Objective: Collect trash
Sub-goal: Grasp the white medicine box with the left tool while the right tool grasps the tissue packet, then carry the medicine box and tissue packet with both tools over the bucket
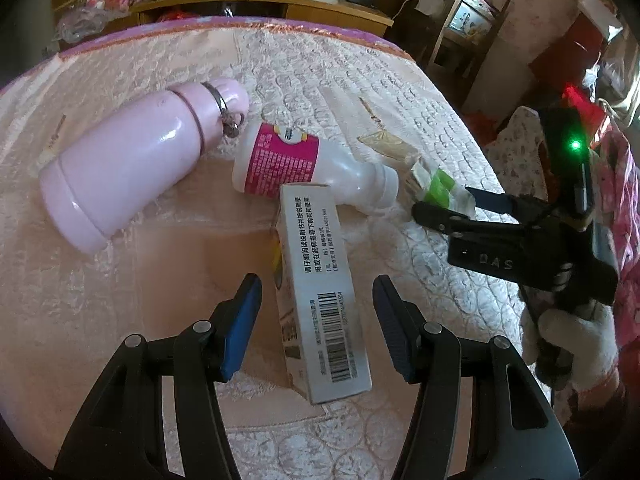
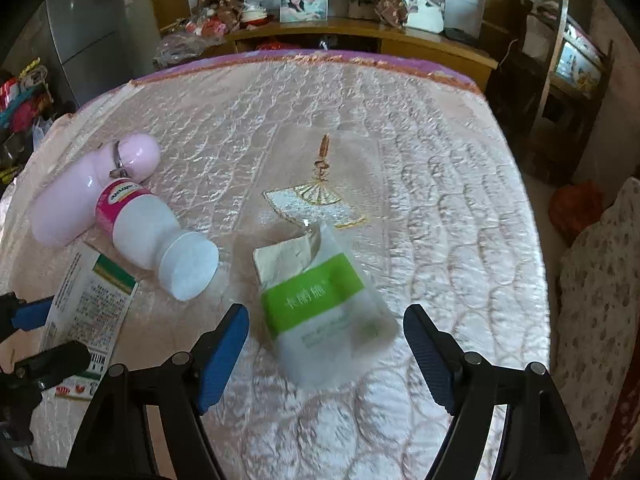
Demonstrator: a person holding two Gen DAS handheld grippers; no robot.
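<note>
Left claw [image 1: 316,324] spread, silver carton [image 1: 320,300] lying between its pads, untouched. Right claw [image 2: 326,354] spread over torn green-banded packet [image 2: 320,304]. Both on quilted bed [image 2: 400,160], near white bottle [image 2: 156,236] and pink flask [image 1: 136,160].

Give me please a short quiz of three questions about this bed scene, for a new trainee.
1. True or false: the pink flask stands upright.
2. What lies between the left tongs? A) medicine box B) white bottle C) green-and-white packet
3. Fill in: the right tongs are ____ around the packet.

Key: 1 false, it lies on its side. 2 A. 3 open, not touching it.
</note>
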